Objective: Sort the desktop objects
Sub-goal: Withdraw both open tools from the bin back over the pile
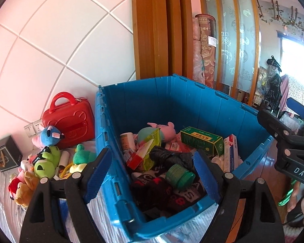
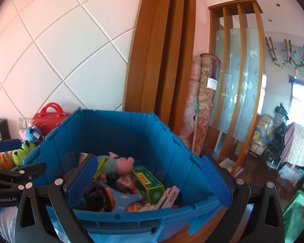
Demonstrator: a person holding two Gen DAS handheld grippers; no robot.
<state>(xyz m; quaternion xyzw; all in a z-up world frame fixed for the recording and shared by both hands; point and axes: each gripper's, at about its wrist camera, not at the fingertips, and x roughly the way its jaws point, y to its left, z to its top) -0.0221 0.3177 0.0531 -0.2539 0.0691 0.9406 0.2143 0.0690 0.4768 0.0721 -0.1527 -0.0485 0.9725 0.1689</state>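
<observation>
The toy pile (image 1: pixel 40 162) at nine o'clock from the blue crate (image 1: pixel 172 109) is partly hidden behind the left gripper (image 1: pixel 152 172), and I cannot make out every toy. A red case (image 1: pixel 71 121) stands behind them. The left gripper's jaws are wide apart and hold nothing. Inside the crate lie a pink plush (image 1: pixel 162 129), a green box (image 1: pixel 202 139), a green jar (image 1: pixel 180 176) and dark cloth (image 1: pixel 162 192), all jumbled. The right gripper (image 2: pixel 150 182), at three o'clock, also gapes wide with nothing in it. Its far finger (image 2: pixel 216 178) hides the crate's corner.
</observation>
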